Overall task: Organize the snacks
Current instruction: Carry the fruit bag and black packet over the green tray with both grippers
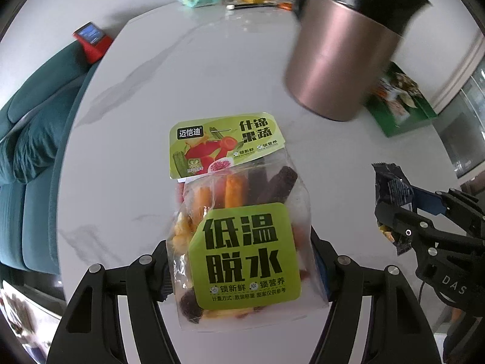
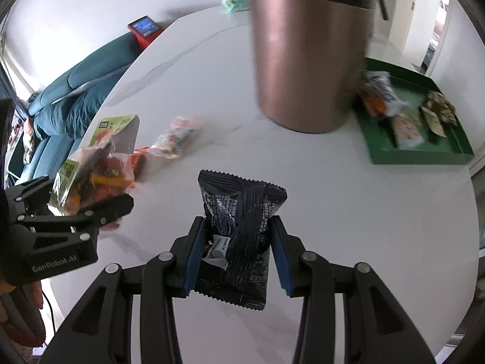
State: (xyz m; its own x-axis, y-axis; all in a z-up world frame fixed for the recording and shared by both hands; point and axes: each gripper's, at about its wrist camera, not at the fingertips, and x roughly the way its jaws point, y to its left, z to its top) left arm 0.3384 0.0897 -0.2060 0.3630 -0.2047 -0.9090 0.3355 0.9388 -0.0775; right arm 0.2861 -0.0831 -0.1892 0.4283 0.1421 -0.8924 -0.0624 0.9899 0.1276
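Your left hand-held gripper clamps the veggie bag at frame centre, clear of the desk; your right hand-held gripper pinches the black packet. Both look light, crinkly and slippery, contents brittle; grip mid-body, gently. The flask hides part of the tray, and its snacks are blurred.

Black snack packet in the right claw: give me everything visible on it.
The black snack packet is a glossy, crinkled foil-look pouch with zigzag-cut top and bottom seals, pale small print and a white label patch low on its left side. It stands roughly upright, tilted slightly, clear of the white table, and the right claw pinches its lower half between blue pads. Nothing else touches it. In the left wrist view it appears at the right edge, with some yellow printing near its lower end.
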